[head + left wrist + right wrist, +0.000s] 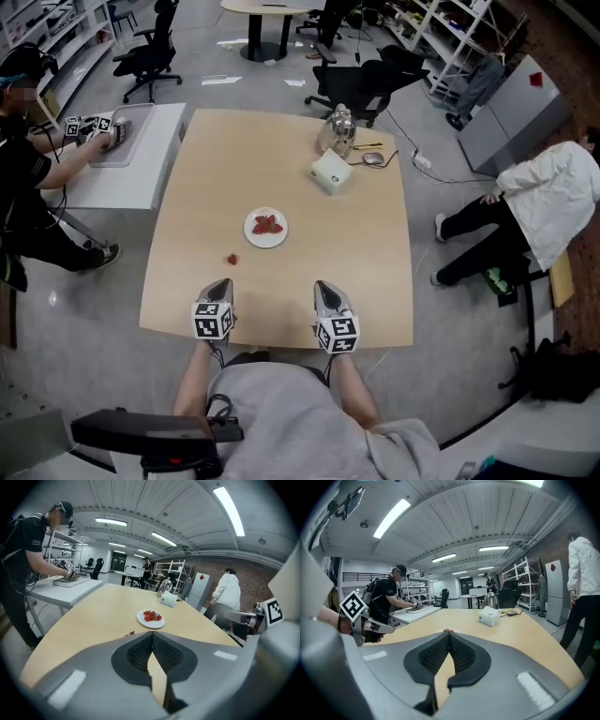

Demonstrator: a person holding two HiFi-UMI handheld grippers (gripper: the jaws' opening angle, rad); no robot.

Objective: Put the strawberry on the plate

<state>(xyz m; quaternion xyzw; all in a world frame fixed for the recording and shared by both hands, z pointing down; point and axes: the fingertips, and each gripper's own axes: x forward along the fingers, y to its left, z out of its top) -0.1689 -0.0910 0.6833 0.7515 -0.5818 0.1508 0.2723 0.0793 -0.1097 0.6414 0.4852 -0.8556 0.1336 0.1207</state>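
Pointing across light wooden table (187, 187): left gripper (222, 284) and right gripper (323, 286), jaws of both closed, empty. Small loose red strawberry (231, 259) on tabletop ahead of left gripper, near round white plate (266, 242), not touching.

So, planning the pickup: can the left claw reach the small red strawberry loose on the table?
Likely yes: the small red strawberry lies ahead of the shut left claw, nothing between; it must open first.
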